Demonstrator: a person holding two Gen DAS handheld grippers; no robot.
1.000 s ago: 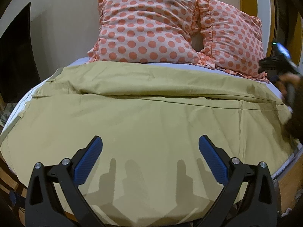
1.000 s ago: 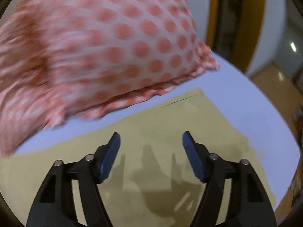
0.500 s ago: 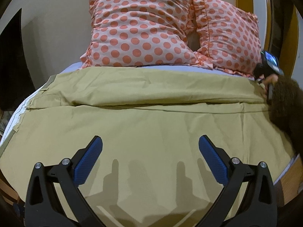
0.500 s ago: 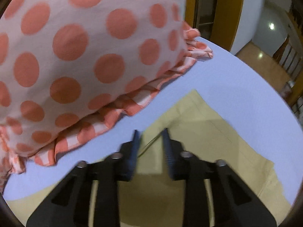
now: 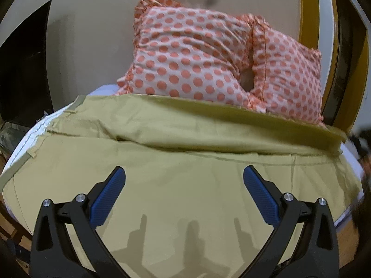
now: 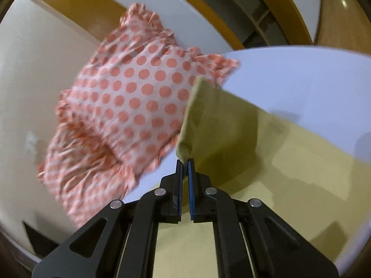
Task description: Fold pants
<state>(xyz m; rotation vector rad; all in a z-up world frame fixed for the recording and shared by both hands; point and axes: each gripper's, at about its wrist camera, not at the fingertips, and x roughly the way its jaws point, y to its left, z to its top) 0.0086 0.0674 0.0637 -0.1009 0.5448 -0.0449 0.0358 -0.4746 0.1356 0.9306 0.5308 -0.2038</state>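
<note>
Khaki pants (image 5: pixel 185 180) lie spread across the bed, waistband at the left, with the far leg's edge raised into a long fold. My left gripper (image 5: pixel 183 194) is open and empty, hovering above the near part of the pants. My right gripper (image 6: pixel 185 162) is shut on the far hem corner of the pants (image 6: pixel 208 125) and holds it lifted off the sheet, so the cloth hangs up from the bed in front of the pillow.
Two pink pillows with orange dots (image 5: pixel 208 62) lean on the wall at the head of the bed; one shows in the right wrist view (image 6: pixel 129 106). The lilac bed sheet (image 6: pixel 301 81) lies under the pants. A dark screen (image 5: pixel 25 74) stands at the left.
My right gripper closed on the far hem corner and lifted it off the bed. The far leg's edge has risen. My left gripper stayed open over the pants.
</note>
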